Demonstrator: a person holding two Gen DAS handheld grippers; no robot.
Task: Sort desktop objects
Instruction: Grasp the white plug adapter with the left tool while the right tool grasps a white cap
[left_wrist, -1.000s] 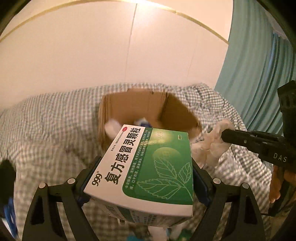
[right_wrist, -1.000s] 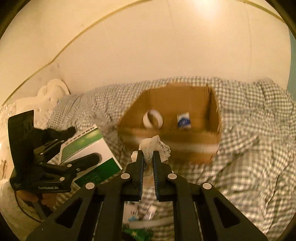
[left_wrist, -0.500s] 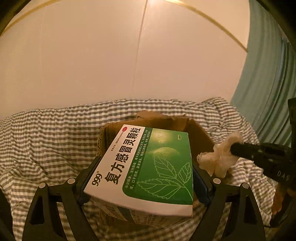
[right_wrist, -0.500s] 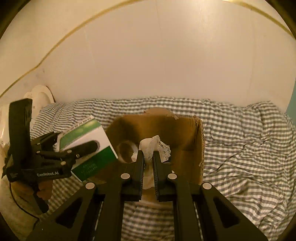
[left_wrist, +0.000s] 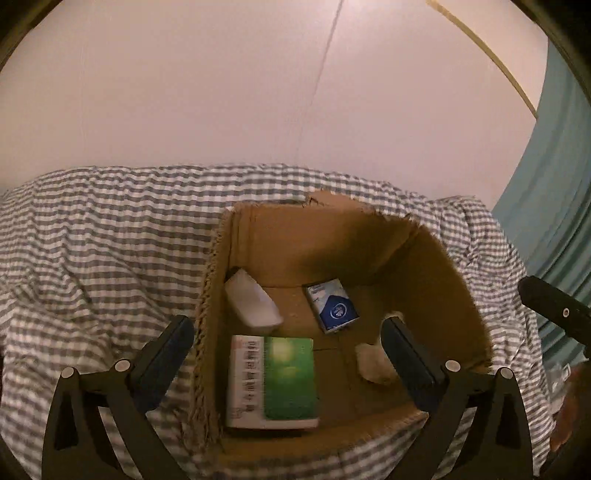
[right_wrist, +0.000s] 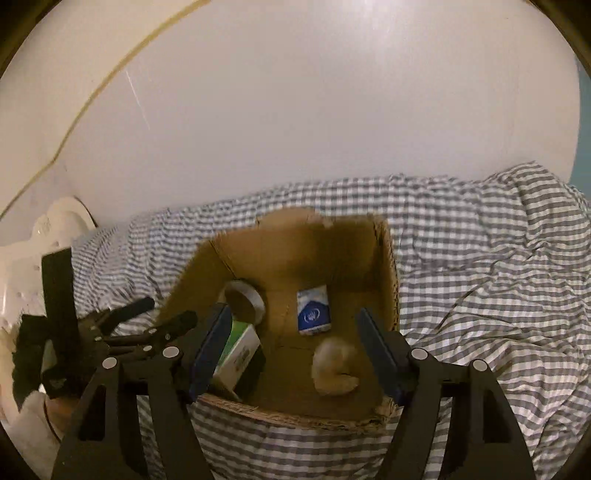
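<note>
Lying flat on the floor of the cardboard box (left_wrist: 436, 258), lower centre of the left wrist frame: green-and-white medicine carton (left_wrist: 273, 380), long axis running from the near wall toward the far wall, directly between and beyond the spread fingers of the left gripper (left_wrist: 288, 354), which holds nothing. Same carton appears at lower left of the right wrist frame (right_wrist: 236, 350), partly hidden behind that gripper's left finger. Right gripper (right_wrist: 291, 350): fingers wide apart, empty, poised over the near rim of the box. Crumpled tissue wad (right_wrist: 332, 369): on the box floor, lower centre of the right frame, between the right fingers and slightly beyond them. Other contents: blue cigarette-style pack (left_wrist: 332, 306), mid-box; tape roll (right_wrist: 243, 299), far left corner. Box sits on a grey checked quilt (left_wrist: 92, 240). Judgement: both items look deposited; each gripper appears free to draw back toward the frame bottom for further objects, none visible outside the box.
</note>
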